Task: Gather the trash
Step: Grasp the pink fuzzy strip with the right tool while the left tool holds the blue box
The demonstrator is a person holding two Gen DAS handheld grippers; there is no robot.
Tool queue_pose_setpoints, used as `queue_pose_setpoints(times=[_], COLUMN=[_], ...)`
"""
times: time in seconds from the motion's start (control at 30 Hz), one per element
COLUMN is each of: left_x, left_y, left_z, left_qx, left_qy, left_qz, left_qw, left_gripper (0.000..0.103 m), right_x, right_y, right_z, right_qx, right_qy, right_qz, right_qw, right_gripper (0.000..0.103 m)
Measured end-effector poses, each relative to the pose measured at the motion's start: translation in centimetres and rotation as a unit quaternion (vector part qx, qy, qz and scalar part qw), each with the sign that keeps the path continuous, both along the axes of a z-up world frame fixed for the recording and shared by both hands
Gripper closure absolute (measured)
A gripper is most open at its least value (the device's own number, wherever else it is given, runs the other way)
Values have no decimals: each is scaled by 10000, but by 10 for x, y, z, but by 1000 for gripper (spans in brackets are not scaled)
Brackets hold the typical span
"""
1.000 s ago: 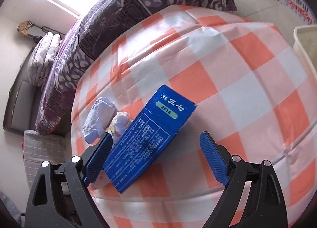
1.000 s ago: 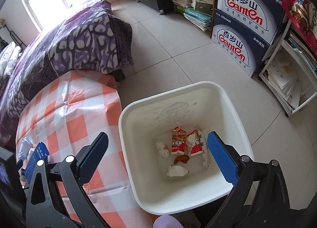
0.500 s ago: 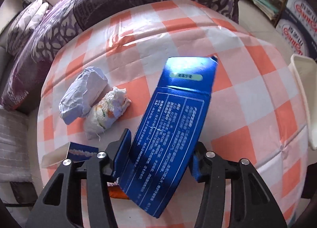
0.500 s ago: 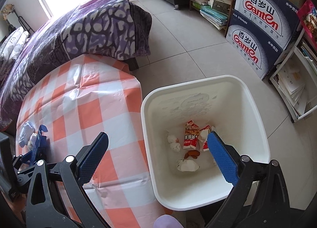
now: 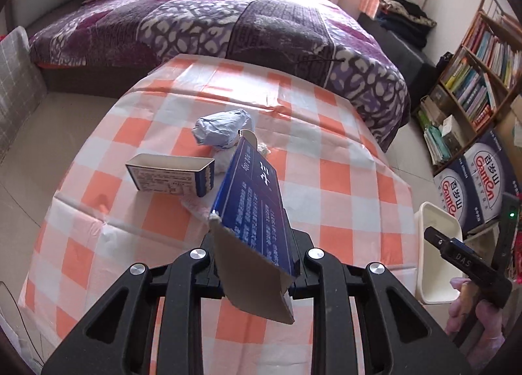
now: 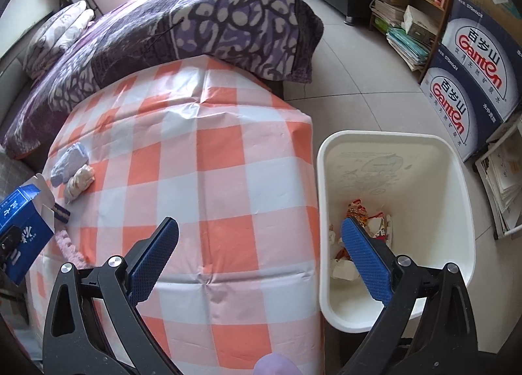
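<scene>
"Ganten" + Chinese chars "百岁山" in red on stacked blue cartons [image 6: 469, 81], also seen in left wrist view [image 5: 483, 176]. "DAS" on black gripper handle [image 5: 463, 259]. Blue box [image 5: 257, 208]: white Chinese print, too small to read.

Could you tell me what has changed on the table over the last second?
The left gripper closed its fingers on the blue carton and lifted it off the checked tablecloth. The right gripper swung from over the white bin towards the table, open. The crumpled paper and small box stayed put.
</scene>
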State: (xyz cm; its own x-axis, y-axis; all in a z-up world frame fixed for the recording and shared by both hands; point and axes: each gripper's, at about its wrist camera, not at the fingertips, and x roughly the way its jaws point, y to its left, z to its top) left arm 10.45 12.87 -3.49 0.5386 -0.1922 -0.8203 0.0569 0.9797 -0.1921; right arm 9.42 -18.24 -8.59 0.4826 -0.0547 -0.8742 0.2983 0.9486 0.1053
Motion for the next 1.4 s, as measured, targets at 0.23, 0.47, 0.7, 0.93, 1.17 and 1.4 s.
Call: queue_pose_setpoints(times=[0.23,0.47,0.7,0.93,1.17,1.4], left_x=[-26,-32,-35,-37,-35,-34], left_y=[30,44,73,97,102,95], left_z=[24,60,79,91,93,91], left_qx=[-166,-375,-671,-923,-962,-892], left_qy=[-462,-1020,-1222,-1412,-1420,-1452], left_qz=[565,728,1085,1400,1432,1416], left_qw=[9972,9914,9843,9757,9747,9752], left_gripper=[79,78,78,78,78,78], right_x=[-7,-4,29,52,71,70], right_y=[68,156,217,266,272,244], right_z=[5,-2,-7,-25,-50,-21], right_qx=[-169,-403,172,24,387,867], right_qy=[-373,-532,-208,159,642,93], right_qz=[1329,2966,3463,3829,3595,3334], right_qw=[9903,9527,9377,9237,9301,9387], right_gripper=[7,8,25,33,69,93])
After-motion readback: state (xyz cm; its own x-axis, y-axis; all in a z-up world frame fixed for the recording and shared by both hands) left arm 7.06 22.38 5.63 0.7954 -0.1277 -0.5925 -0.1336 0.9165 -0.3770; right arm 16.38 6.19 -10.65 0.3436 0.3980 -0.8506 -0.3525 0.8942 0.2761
